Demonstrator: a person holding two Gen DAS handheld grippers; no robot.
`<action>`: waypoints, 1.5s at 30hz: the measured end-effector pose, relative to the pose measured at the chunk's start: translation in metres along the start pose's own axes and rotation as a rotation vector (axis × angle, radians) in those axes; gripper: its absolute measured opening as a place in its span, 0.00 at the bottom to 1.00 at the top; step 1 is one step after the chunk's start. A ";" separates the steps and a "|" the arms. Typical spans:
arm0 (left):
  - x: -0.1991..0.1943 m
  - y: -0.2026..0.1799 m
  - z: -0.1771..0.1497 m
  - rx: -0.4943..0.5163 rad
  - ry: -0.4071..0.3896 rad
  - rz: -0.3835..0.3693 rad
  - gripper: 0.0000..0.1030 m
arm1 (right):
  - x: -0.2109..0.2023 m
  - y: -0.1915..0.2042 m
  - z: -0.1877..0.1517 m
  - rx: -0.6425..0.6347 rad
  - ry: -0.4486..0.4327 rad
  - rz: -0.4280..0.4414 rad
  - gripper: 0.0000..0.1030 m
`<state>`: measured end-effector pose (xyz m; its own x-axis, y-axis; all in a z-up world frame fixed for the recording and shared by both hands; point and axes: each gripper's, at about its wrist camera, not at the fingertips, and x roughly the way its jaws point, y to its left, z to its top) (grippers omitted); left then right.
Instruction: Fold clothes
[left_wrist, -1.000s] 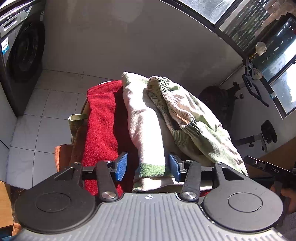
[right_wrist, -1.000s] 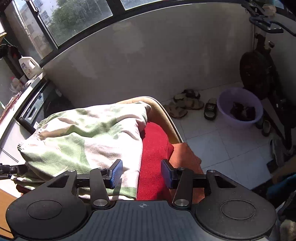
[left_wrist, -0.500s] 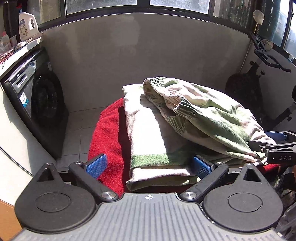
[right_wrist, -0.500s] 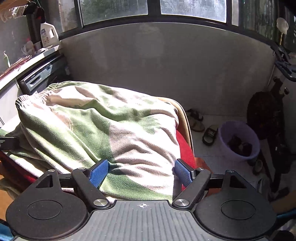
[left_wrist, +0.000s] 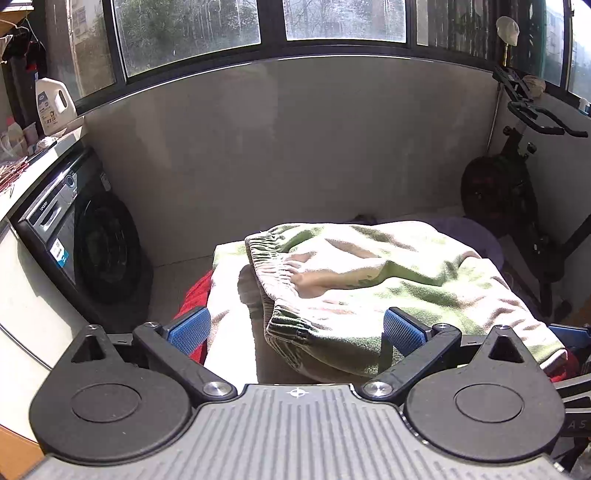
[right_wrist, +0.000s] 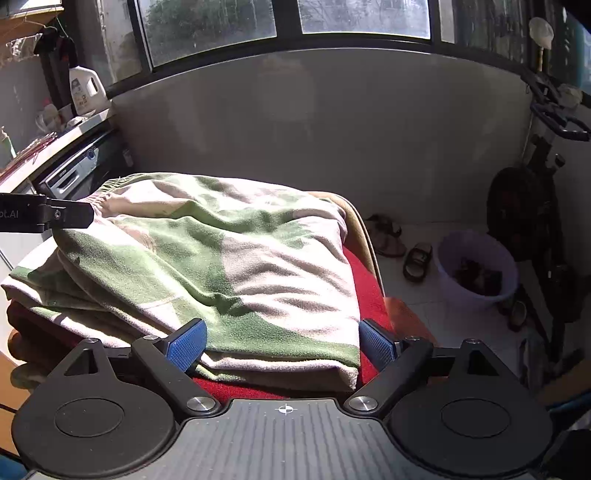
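Clothes (right_wrist: 229, 273), green and cream, lie folded on a red blanket (right_wrist: 364, 291) over a chair. Left tool (left_wrist: 295, 330) and right tool (right_wrist: 284, 345) straddle their near edge, jaws just opened wide, gripping nothing. Washing machine (left_wrist: 79, 240) stands left.

Right wrist view, left edge: "ot.AI" in pale letters on black gripper arm (right_wrist: 22, 216). Left wrist view, lower right edge: letters "A S" on dark gripper part (left_wrist: 576, 424). Washing machine (left_wrist: 74, 236) panel brand and detergent bottle (left_wrist: 53, 105) label too small to read.
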<state>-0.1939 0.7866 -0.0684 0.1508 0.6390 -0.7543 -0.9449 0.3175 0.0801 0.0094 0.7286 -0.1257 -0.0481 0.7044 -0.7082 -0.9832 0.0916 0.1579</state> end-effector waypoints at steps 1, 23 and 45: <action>0.012 0.003 -0.006 -0.013 0.041 0.009 0.99 | -0.001 0.000 -0.001 0.003 -0.002 0.003 0.87; 0.031 0.033 -0.033 -0.162 0.049 -0.093 1.00 | 0.035 -0.007 -0.004 0.001 0.004 -0.041 0.99; -0.115 0.024 -0.081 -0.102 -0.121 0.030 1.00 | -0.103 0.033 0.008 0.074 -0.051 -0.024 0.99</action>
<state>-0.2575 0.6643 -0.0324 0.1498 0.7287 -0.6683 -0.9732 0.2278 0.0303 -0.0163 0.6645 -0.0424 -0.0142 0.7361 -0.6767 -0.9682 0.1588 0.1931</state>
